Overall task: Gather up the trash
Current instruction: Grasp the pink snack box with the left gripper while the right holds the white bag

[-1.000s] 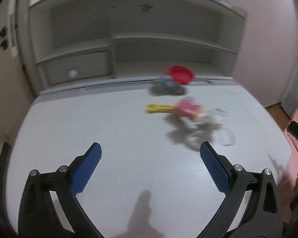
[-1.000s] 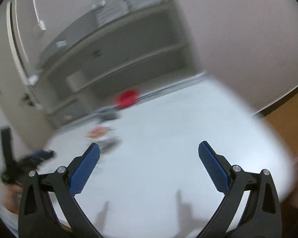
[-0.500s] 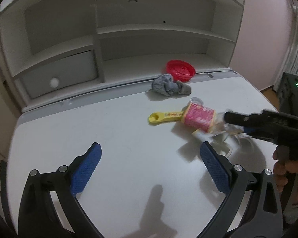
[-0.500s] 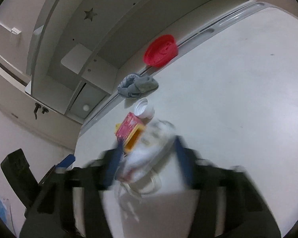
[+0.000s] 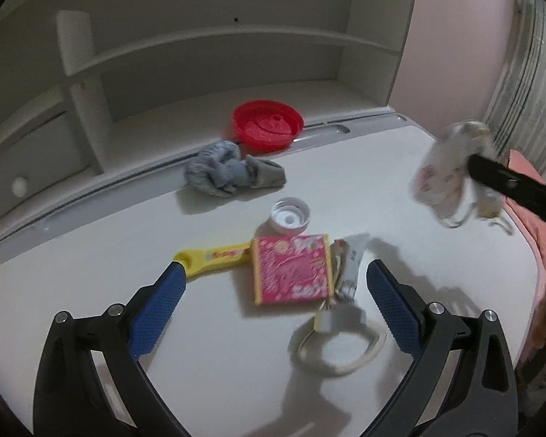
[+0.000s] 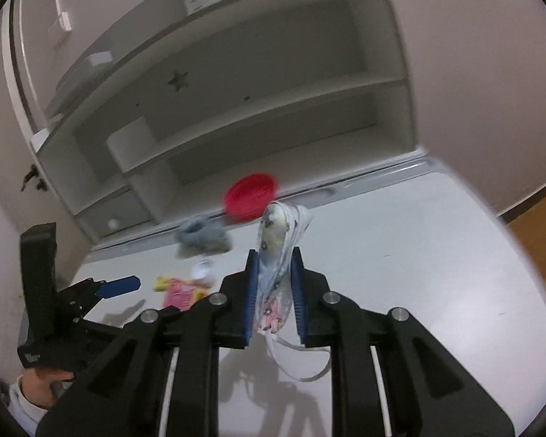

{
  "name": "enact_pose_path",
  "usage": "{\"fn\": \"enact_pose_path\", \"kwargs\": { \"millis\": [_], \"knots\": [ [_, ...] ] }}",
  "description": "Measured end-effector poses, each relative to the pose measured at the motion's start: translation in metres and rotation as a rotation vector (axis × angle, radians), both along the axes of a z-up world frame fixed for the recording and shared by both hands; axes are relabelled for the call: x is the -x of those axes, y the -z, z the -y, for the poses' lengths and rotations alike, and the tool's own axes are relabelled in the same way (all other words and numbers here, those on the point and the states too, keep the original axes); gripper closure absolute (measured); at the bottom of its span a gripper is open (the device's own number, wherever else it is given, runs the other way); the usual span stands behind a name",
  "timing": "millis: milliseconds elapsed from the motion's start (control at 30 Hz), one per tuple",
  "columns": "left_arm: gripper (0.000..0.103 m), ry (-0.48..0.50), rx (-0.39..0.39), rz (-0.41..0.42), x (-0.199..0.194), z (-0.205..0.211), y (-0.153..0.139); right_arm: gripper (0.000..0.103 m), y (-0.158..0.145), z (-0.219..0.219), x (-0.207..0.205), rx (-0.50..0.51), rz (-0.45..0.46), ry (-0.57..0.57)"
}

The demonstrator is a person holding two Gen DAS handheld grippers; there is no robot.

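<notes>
Since a second ago, the right gripper [image 6: 275, 287] has gone from wide open over bare desk to closing its jaws on a crumpled white wrapper [image 6: 276, 255], which it now holds up clear of the white desk [image 6: 400, 255]; its blue pads press the wrapper from both sides, and a thin white loop hangs below them. From the left wrist view the same wrapper [image 5: 451, 174] hangs in the air at the right, well above the desk surface, pinched by the dark finger tip of that gripper.

Meanwhile the left gripper [image 5: 273, 306] has come closer to the pile of litter. Its fingers [image 5: 156, 309] stand wide apart and hold nothing. Between them on the desk lie a pink packet [image 5: 291, 273] and, touching its right edge, a small silver wrapper [image 5: 347, 273]. A yellow strip [image 5: 214, 256] sticks out from the packet's left side. A white bottle cap [image 5: 290, 215] sits just behind the packet, a white ring [image 5: 340, 349] lies nearer the camera, and a grey cloth [image 5: 233, 173] and a red lid [image 5: 267, 129] rest by the shelf unit [image 5: 207, 51].
</notes>
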State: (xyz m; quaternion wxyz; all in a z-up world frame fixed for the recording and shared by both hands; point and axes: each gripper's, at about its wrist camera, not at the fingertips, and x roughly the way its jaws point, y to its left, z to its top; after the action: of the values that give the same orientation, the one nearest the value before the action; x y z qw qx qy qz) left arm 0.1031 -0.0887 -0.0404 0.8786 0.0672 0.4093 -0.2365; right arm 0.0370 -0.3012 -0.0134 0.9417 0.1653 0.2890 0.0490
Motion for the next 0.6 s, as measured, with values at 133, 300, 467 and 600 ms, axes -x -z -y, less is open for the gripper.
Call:
{"fn": "enact_pose_path", "kwargs": {
  "millis": [133, 300, 467, 600],
  "knots": [
    [0.007, -0.007, -0.015, -0.019, -0.010, 0.011, 0.009, 0.085, 0.011, 0.019, 0.006, -0.019, -0.015, 0.016],
    [0.027, -0.043, -0.020, -0.027, -0.018, 0.011, 0.012, 0.085, 0.021, 0.035, 0.014, -0.035, -0.031, 0.006],
    [0.028, -0.033, -0.088, -0.011, -0.017, 0.021, 0.014, 0.085, 0.025, 0.046, 0.019, -0.050, -0.029, 0.008],
    [0.051, -0.030, -0.120, 0.014, -0.008, 0.022, 0.015, 0.085, 0.026, 0.052, 0.025, -0.053, -0.025, 0.018]
  ]
}}
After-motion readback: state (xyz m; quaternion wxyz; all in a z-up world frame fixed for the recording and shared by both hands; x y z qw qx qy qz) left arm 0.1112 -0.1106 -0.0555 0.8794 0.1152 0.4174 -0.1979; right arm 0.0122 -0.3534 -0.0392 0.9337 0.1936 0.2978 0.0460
